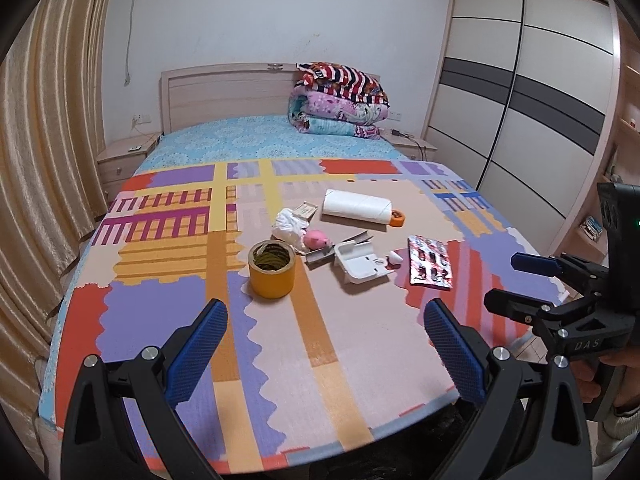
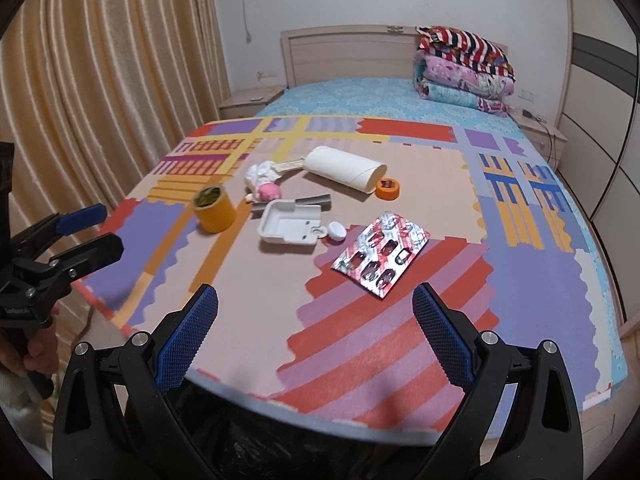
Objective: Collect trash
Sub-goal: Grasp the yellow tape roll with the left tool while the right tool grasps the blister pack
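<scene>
Trash lies on a colourful mat [image 1: 340, 340] [image 2: 248, 272] on the bed. A yellow tape roll [image 1: 272, 269] [image 2: 213, 208] stands nearest the left side. Beside it lie a white plastic tray [image 1: 360, 267] [image 2: 290, 226], a used pill blister [image 1: 430, 262] [image 2: 382, 254], crumpled white tissue [image 1: 290, 224] [image 2: 260, 172], a pink lump [image 1: 316, 239] [image 2: 269, 191], a white roll [image 1: 357, 206] [image 2: 344, 169] and a small orange tape [image 1: 397, 218] [image 2: 388, 189]. My left gripper [image 1: 326, 344] hangs open short of the yellow roll. My right gripper [image 2: 316, 336] hangs open just short of the blister. Both hold nothing.
Black bag material [image 2: 304, 452] shows below the mat's near edge. Folded quilts [image 1: 340, 100] [image 2: 464, 72] sit at the headboard. Curtains [image 1: 44, 140] hang on the left, a wardrobe [image 1: 520, 100] stands on the right. Each gripper appears in the other's view, the right one [image 1: 532, 280], the left one [image 2: 92, 228].
</scene>
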Motion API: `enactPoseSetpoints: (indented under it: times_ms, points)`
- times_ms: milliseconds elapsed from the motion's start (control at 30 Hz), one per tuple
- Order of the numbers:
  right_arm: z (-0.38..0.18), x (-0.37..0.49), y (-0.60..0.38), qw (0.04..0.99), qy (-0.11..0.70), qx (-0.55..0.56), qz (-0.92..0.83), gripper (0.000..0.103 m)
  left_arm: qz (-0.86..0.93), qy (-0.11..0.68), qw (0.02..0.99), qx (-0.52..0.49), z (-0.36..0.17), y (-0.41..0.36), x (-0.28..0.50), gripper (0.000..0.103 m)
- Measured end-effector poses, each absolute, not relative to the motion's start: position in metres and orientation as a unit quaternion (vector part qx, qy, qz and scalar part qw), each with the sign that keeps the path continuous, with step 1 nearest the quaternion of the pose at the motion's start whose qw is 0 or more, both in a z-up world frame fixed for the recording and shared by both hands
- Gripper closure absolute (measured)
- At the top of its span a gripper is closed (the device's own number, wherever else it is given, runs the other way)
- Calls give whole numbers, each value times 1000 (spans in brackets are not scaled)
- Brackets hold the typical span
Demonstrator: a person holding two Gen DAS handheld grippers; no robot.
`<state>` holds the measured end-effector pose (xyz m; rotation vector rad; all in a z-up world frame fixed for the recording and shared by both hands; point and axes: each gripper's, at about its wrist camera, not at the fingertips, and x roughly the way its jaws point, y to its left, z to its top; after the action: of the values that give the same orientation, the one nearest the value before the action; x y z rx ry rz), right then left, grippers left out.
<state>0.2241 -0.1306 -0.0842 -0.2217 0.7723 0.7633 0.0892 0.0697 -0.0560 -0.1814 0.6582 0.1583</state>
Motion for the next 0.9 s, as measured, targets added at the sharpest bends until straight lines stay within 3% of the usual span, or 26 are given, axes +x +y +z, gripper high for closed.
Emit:
enactPoseSetpoints:
  times_ms: [533,600,900]
  points:
    - [-135,291,-102,857,411,-104,294,5,111,356,918,-134,-103,116,149,8]
    - [-138,295,-99,860,410,-103,285,10,113,359,916,-138,-107,118,154,8]
    - [-150,309,-89,863,416,-110,264,11,119,364,912,-143,-120,126,174,8]
